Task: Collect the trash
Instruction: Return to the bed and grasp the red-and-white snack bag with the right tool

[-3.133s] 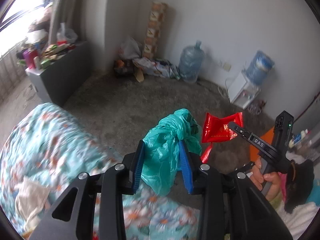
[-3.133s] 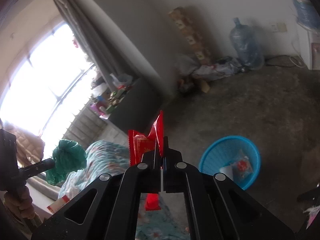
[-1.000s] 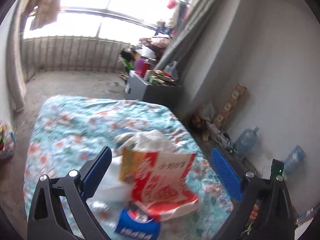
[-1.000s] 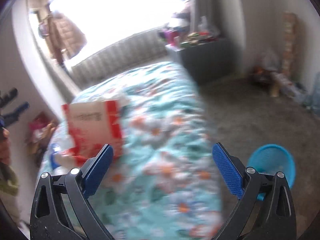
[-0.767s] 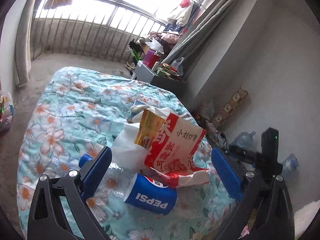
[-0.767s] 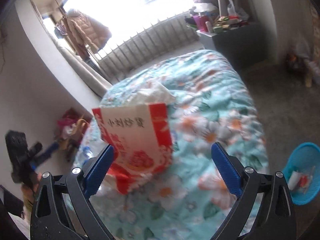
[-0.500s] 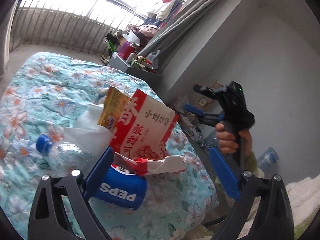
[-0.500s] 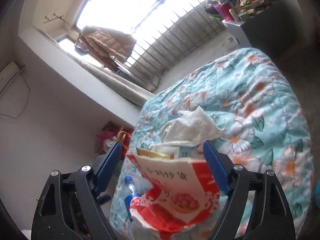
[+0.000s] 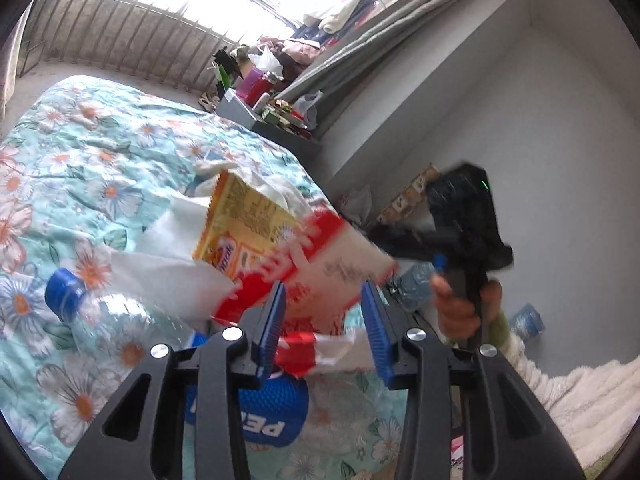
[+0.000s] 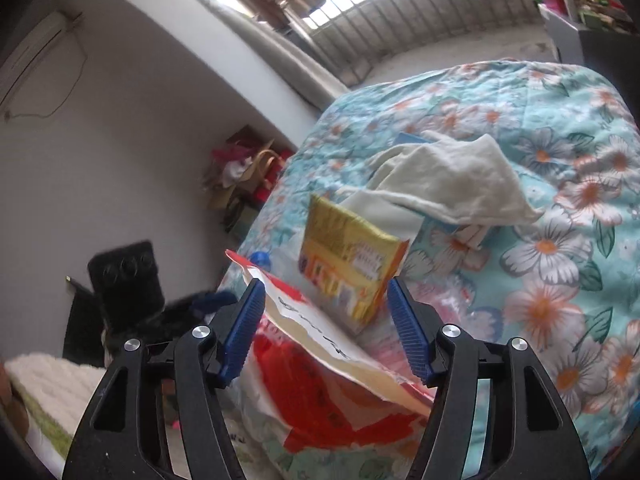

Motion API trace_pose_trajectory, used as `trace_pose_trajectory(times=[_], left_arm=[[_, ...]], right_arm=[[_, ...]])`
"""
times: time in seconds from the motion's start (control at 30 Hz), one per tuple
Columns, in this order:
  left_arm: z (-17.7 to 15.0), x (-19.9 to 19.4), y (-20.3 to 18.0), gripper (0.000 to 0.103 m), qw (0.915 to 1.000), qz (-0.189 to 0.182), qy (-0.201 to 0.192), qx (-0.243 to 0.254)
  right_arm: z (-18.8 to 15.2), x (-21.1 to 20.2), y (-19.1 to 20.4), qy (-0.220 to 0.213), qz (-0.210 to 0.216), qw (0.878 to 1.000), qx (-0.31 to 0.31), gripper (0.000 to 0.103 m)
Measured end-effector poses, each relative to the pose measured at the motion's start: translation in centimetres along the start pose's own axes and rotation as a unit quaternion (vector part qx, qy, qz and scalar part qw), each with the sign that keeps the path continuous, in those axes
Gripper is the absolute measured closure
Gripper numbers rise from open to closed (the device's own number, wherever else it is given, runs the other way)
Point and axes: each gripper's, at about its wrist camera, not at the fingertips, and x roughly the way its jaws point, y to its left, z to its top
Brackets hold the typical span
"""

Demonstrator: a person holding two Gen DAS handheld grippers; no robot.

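Trash pile on the floral bedspread (image 9: 100, 152), both grippers closing in on it from opposite sides. The red and white snack bag (image 9: 320, 264) is the main thing: crinkly, glossy plastic, roughly rectangular, long axis tilted up off the bed, with its torn-looking open end toward the right gripper's camera (image 10: 328, 344). A smaller yellow packet (image 9: 244, 220) leans against it, flat and shiny with a serrated top edge, standing nearly upright in the right wrist view (image 10: 348, 268).

The left gripper (image 9: 324, 320) has just been closing, and its blue ribbed pads sit on either side of the red bag's lower part. The view is blurry, so I can't tell if they actually pinch it yet. The right gripper (image 10: 326, 328) has also been narrowing, but its jaws are visibly apart, straddling the yellow packet and the bag's edge with a gap on both sides.

Under the left gripper lies a blue Pepsi cup (image 9: 264, 416) on its side, with a textured surface. Beside it is a clear plastic bottle (image 9: 104, 316) with a blue cap, lying flat, cap pointing left. Soft, crumpled white tissue (image 9: 168, 256) sits behind the packets, and a cream cloth (image 10: 452, 184) is draped further up the bed.
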Motion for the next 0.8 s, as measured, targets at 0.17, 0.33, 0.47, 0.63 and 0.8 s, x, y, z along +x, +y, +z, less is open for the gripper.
trace_pose_trajectory(times=[0.17, 0.33, 0.47, 0.63, 0.8], left_arm=[[1.7, 0.0, 0.1, 0.065, 0.9997, -0.002, -0.025, 0.0], [2.4, 1.8, -0.4, 0.065, 0.999, 0.04, -0.003, 0.017], [2.1, 3.5, 0.1, 0.065, 0.9986, 0.046, 0.027, 0.003], [1.6, 4.2, 0.9, 0.065, 0.9978, 0.05, 0.042, -0.013], [1.5, 3.9, 1.1, 0.065, 0.9978, 0.048, 0.036, -0.025]], right_arm=[[-3.4, 0.1, 3.6, 0.033, -0.023, 0.997, -0.06, 0.03], [-6.1, 0.4, 5.6, 0.053, -0.06, 0.991, -0.111, 0.024], [-6.9, 0.9, 6.5, 0.052, -0.107, 0.982, -0.145, 0.022], [-7.2, 1.7, 7.0, 0.042, -0.175, 0.967, -0.181, 0.022], [-7.4, 2.0, 6.2, 0.041, -0.212, 0.96, -0.178, 0.032]])
